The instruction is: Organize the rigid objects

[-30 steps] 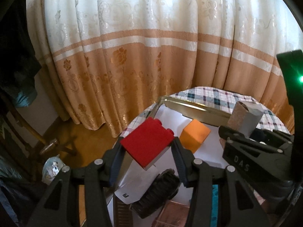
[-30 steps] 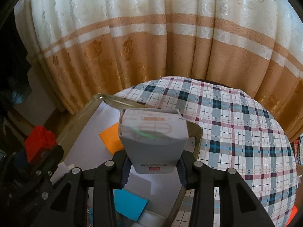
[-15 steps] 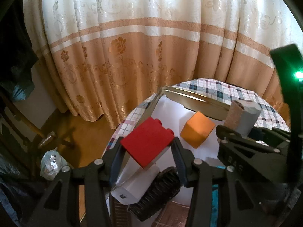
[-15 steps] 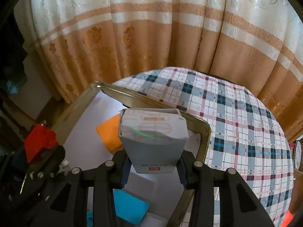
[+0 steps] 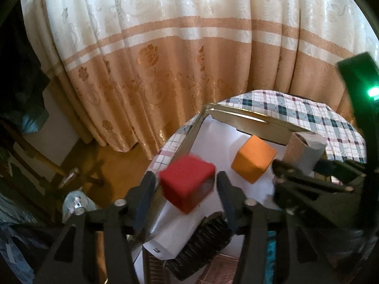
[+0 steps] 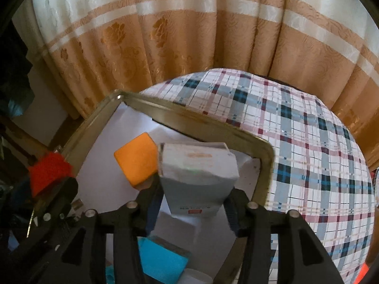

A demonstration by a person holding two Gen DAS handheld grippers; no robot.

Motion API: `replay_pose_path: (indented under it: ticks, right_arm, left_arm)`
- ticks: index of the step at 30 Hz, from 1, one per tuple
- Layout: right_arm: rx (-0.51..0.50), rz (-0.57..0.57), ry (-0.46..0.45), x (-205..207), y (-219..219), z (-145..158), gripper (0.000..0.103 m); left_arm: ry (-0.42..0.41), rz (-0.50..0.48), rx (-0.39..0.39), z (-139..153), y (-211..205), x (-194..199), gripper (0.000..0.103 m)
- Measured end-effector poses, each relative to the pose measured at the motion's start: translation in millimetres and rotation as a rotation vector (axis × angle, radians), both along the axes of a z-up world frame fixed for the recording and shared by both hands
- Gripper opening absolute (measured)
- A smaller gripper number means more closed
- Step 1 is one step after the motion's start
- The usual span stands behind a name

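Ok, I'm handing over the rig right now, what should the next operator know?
Left gripper: jaws have just been opening, red block loose between them, blurred, above the left edge of the tray.
Right gripper: jaws also just opening, grey carton between them over the tray, apparently released.
Done: orange cube lies in the tray.
Left: confirm both land inside.

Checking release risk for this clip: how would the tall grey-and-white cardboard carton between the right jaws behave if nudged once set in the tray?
The tall grey-and-white cardboard carton probably tips easily: it looks taller than its base. Its thin card walls suggest it is light and slightly crushable. Flat faces mean it would likely slide, not roll, on the metal tray and its white paper lining.
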State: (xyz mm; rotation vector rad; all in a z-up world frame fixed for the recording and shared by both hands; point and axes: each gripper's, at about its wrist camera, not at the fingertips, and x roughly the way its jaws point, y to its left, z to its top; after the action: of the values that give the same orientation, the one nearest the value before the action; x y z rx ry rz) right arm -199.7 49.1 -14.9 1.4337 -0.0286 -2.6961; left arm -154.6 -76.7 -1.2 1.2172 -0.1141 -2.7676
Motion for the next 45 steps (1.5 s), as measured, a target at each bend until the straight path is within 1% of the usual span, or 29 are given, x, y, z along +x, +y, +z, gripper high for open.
replay_pose_path:
  ticks: [1, 2, 3, 4, 5, 6, 8, 12, 15, 17, 19, 22, 24, 26, 27, 28, 29, 31, 35, 37, 41, 44, 45]
  right_arm:
    - [-0.019, -0.007, 0.025, 4, 4, 3, 0.051]
    - [-0.049, -0.017, 0.055, 8, 10, 7, 0.053]
    - [-0.090, -0.035, 0.085, 13, 19, 11, 0.059]
    - [-0.132, -0.055, 0.113, 19, 27, 13, 0.063]
    - [-0.165, -0.071, 0.133, 23, 33, 15, 0.071]
    - [-0.213, -0.090, 0.162, 30, 41, 16, 0.075]
    - [-0.268, -0.109, 0.201, 38, 48, 18, 0.075]
    - [-0.297, -0.130, 0.226, 44, 51, 18, 0.075]
    - [-0.311, -0.126, 0.253, 52, 49, 19, 0.075]
    - [-0.309, -0.126, 0.291, 59, 47, 24, 0.075]
    - [-0.286, -0.138, 0.324, 67, 44, 28, 0.075]
    - [-0.294, -0.132, 0.356, 77, 41, 32, 0.076]
    - [-0.278, -0.123, 0.386, 86, 37, 36, 0.077]
    - [-0.261, -0.105, 0.414, 93, 28, 39, 0.079]
    - [-0.252, -0.101, 0.427, 98, 24, 41, 0.082]
    - [-0.252, -0.097, 0.439, 101, 22, 43, 0.082]
    - [-0.250, -0.096, 0.453, 106, 21, 45, 0.082]
    - [-0.240, -0.091, 0.494, 117, 16, 47, 0.083]
    - [-0.208, -0.081, 0.543, 133, 10, 48, 0.086]
    - [-0.180, -0.074, 0.562, 138, 7, 47, 0.086]
    - [-0.133, -0.086, 0.613, 151, 4, 44, 0.086]
    - [-0.063, -0.137, 0.697, 167, 4, 41, 0.087]
    - [-0.049, -0.145, 0.721, 172, 5, 40, 0.092]
  left_arm:
    - [0.013, 0.005, -0.003, 1, -1, 1, 0.072]
    - [0.026, 0.014, 0.004, 3, -3, 3, 0.083]
    - [0.043, 0.031, 0.024, 6, -7, 5, 0.088]
    - [0.066, 0.045, 0.056, 8, -11, 9, 0.097]
    - [0.089, 0.050, 0.092, 11, -15, 14, 0.102]
    - [0.106, 0.049, 0.116, 12, -16, 17, 0.103]
    - [0.126, 0.037, 0.137, 13, -15, 22, 0.103]
    - [0.132, 0.030, 0.107, 11, -9, 25, 0.103]
    - [0.153, 0.033, 0.065, 14, -4, 31, 0.103]
    - [0.193, 0.027, 0.026, 19, 1, 37, 0.102]
    - [0.217, 0.030, 0.000, 22, 3, 43, 0.103]
    - [0.226, 0.037, 0.000, 23, 0, 47, 0.103]
    - [0.238, 0.037, -0.005, 24, 0, 52, 0.103]
    - [0.248, 0.034, -0.029, 24, 1, 56, 0.102]
    - [0.263, 0.031, -0.046, 25, 2, 60, 0.102]
    - [0.285, 0.022, -0.057, 26, 3, 65, 0.102]
    - [0.306, 0.021, -0.058, 27, 2, 70, 0.102]
    - [0.321, 0.030, -0.050, 28, 0, 77, 0.102]
    - [0.322, 0.027, 0.017, 20, -3, 83, 0.102]
    - [0.319, 0.040, 0.028, 16, -4, 86, 0.102]
    - [0.345, 0.060, 0.038, 9, -7, 93, 0.102]
    - [0.367, 0.091, 0.053, 4, -14, 99, 0.102]
    - [0.383, 0.099, 0.060, 3, -16, 102, 0.102]
